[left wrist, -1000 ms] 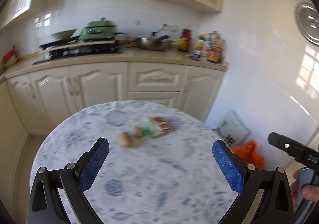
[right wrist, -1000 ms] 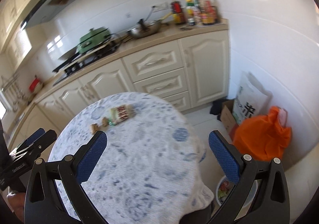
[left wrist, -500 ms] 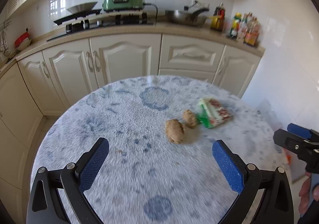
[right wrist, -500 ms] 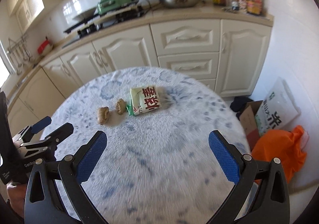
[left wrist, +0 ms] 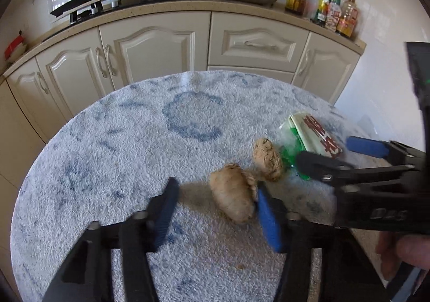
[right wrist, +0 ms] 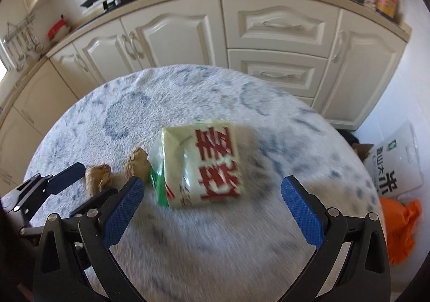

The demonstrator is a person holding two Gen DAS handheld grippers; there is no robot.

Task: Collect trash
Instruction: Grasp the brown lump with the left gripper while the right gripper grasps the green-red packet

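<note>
Both grippers are down over the desk (left wrist: 113,146), taking as landmark the snack bag (right wrist: 201,165). My left gripper (left wrist: 215,210) is closing on the nearer paper wad (left wrist: 232,192), which lies near the bag on its left with a second wad (left wrist: 267,159) between them, almost touching the bag's green end. The wad sits between my left fingers but off-centre: the right pad (left wrist: 266,210) is at or touching it, the left pad (left wrist: 165,208) is clear, so nothing is pinched. I'd shift the left gripper slightly right as it closes so the wad doesn't get shoved sideways or roll out, and keep the tips low into the fuzzy cloth so the pads bite below the wad's widest part. It looks like crumpled paper, so it should squash; close until it firms up. My right gripper (right wrist: 212,205) is spread wide just short of the bag, fingers either side of its near end, not touching. The bag looks flat, slick and light. I'd go further in, straddle the width, press down a bit and close so the film bunches into a ridge. Risk: the right gripper's left finger (right wrist: 121,208) is right next to the left gripper (right wrist: 67,186), so stagger the lifts. The second wad is a later pass.
</note>
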